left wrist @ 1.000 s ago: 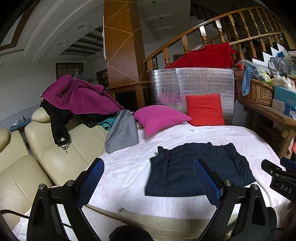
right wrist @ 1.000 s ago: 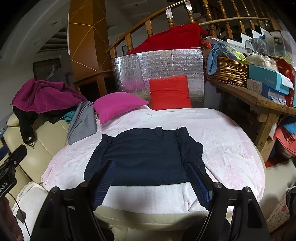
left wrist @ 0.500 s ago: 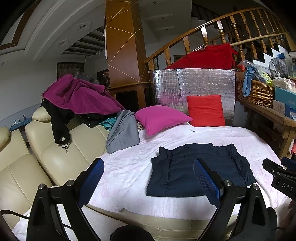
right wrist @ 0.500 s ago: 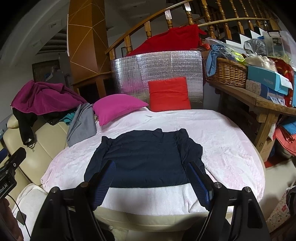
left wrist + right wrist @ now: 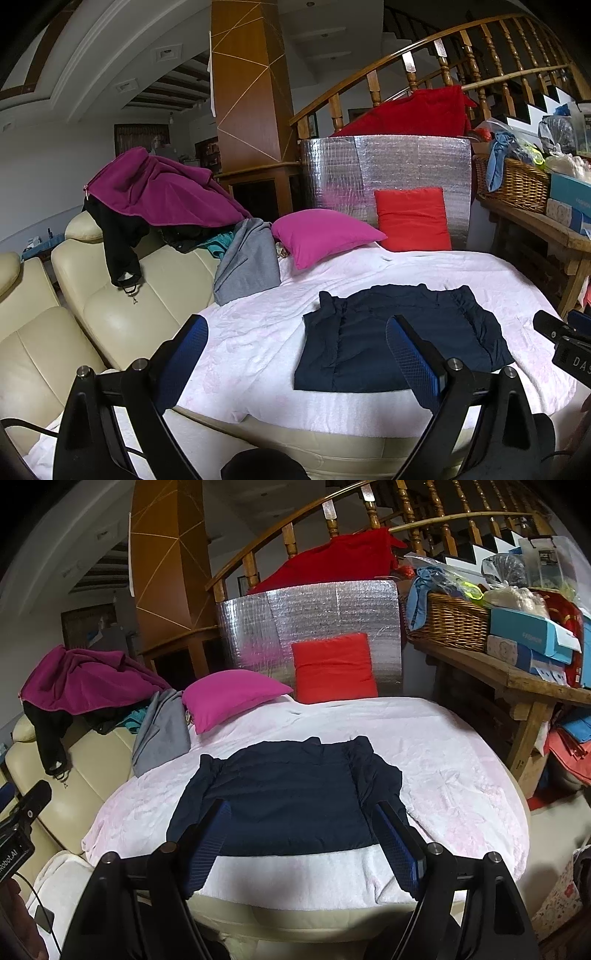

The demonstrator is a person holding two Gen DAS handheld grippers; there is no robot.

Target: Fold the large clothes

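Observation:
A dark navy garment (image 5: pixel 391 339) lies flat on the white and pink blanket (image 5: pixel 258 332), its sides folded inward; it also shows in the right wrist view (image 5: pixel 288 794). My left gripper (image 5: pixel 295 339) is open and empty, held above the blanket's near edge, left of the garment's middle. My right gripper (image 5: pixel 301 823) is open and empty, above the garment's near hem. Neither touches the cloth. The right gripper's body (image 5: pixel 565 343) shows at the left view's right edge.
A magenta pillow (image 5: pixel 232 696) and a red pillow (image 5: pixel 332 668) lie at the back against a silver foil panel (image 5: pixel 314 627). A grey garment (image 5: pixel 162 731) and a purple jacket (image 5: pixel 85 683) drape over the cream sofa (image 5: pixel 55 314). A wooden bench with a wicker basket (image 5: pixel 450 620) stands on the right.
Both views have shifted slightly, so the garment sits a little lower and nearer. The garment itself has not moved and both grippers stay open.

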